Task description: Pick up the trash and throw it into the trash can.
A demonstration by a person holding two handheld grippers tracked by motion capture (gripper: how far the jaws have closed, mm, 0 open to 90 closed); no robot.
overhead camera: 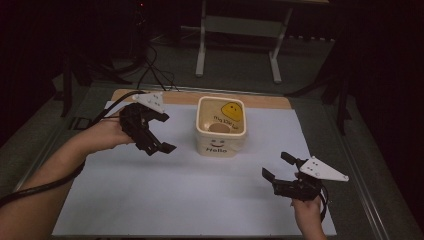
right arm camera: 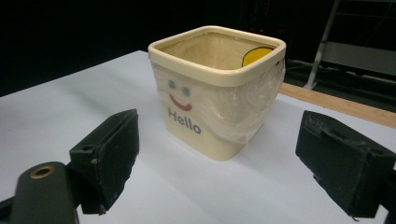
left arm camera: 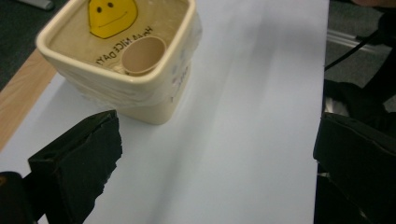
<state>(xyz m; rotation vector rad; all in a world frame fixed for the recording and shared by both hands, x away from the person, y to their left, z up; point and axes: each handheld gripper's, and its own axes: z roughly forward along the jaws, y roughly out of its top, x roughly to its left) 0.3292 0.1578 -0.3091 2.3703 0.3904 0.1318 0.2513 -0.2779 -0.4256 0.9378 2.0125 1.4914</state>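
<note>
A cream square tub point(overhead camera: 221, 126) with a smiley face and the word "Hello" on its front stands on the white sheet at the table's middle back. A small brown round cup point(left arm camera: 143, 55) lies inside it, under a yellow smiley on the inner wall. My left gripper point(overhead camera: 161, 134) hovers just left of the tub point(left arm camera: 119, 56), open with nothing between its jaws. My right gripper point(overhead camera: 279, 166) is near the front right, open and empty, pointing at the tub point(right arm camera: 219, 88). Clear plastic wrap clings to the tub's sides.
The white sheet point(overhead camera: 200, 190) covers most of the table, with a wooden strip point(overhead camera: 265, 101) along the back edge. A metal frame stand point(overhead camera: 240, 35) is on the floor behind. Cables point(overhead camera: 150, 65) trail off at the back left.
</note>
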